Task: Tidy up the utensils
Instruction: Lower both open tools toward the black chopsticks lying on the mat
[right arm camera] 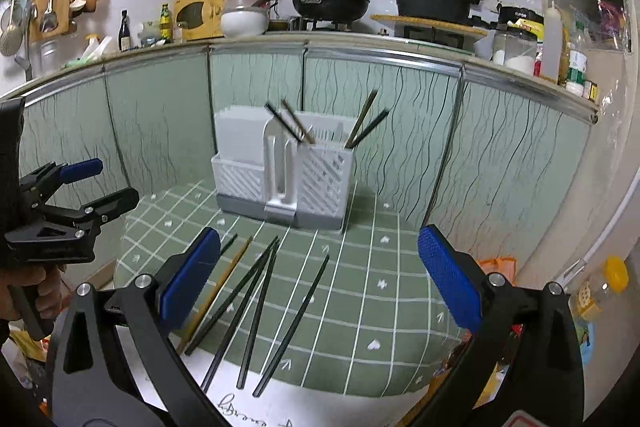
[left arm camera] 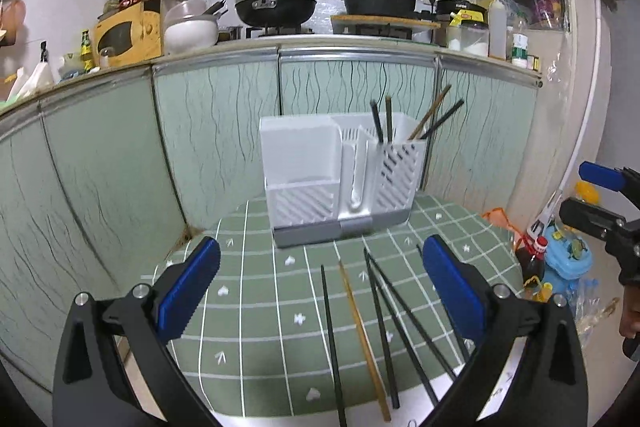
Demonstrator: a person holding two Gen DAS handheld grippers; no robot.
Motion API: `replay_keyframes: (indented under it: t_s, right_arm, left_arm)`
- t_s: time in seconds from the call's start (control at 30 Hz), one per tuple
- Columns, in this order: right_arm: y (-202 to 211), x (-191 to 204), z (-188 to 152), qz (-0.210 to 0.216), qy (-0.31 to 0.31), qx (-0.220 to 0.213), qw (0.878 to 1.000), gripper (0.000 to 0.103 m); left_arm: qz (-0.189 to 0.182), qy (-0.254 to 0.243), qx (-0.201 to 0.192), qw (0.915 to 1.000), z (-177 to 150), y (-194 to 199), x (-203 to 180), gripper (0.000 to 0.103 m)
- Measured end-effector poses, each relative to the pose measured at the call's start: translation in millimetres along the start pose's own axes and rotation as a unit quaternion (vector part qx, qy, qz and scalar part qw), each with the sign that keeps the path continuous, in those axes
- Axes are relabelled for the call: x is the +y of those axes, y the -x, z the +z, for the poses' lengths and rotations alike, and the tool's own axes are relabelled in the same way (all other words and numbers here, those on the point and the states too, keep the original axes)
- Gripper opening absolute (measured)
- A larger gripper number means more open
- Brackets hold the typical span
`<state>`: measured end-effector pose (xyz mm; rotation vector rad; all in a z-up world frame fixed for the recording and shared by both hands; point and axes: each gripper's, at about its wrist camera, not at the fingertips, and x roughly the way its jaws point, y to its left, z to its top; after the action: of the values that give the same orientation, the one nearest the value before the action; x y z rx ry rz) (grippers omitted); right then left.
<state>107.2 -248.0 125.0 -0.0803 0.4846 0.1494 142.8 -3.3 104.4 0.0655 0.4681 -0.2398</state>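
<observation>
While both grippers are hovering wide apart over the table, the white utensil holder [left arm camera: 340,183] is sitting at the back edge of the green checked tablecloth [left arm camera: 260,307], right up against the green cabinet doors [left arm camera: 100,167]. Its slatted right compartment is holding four chopsticks [left arm camera: 434,115], two dark ones and two brown ones, all leaning out over the rim; what the other sections hold, I cannot tell. On the cloth in front, loose chopsticks [left arm camera: 380,327] are lying fanned out: several black ones and a single wooden chopstick [left arm camera: 362,335] among them. The left gripper [left arm camera: 320,287] is spreading its blue pads with nothing between them, framing those loose sticks. The right gripper [right arm camera: 320,279] is likewise gaping empty above the same scatter, well short of the holder.
</observation>
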Motion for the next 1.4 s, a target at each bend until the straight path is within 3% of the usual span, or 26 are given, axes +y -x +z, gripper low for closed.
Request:
replay_keyframes:
  t_s: [0.7,1.03,1.4]
  right_arm:
    - [-36,6,-104,-0.006,-0.008,0.063,0.998,0.095]
    - [-46,8,-134,-0.012,-0.018,0.087,0.996,0.095]
    - [-55,14,-151,-0.015,-0.024,0.104,0.994,0.095]
  left_arm:
    - [0.024,0.022,0.062,0.9975,-100,-24,6,0.099]
    - [0.026,0.022,0.089,0.9954,-135,-31,9,0.099]
    - [0.028,-0.001,0.094,0.9952,-154,-33,-1,0.099]
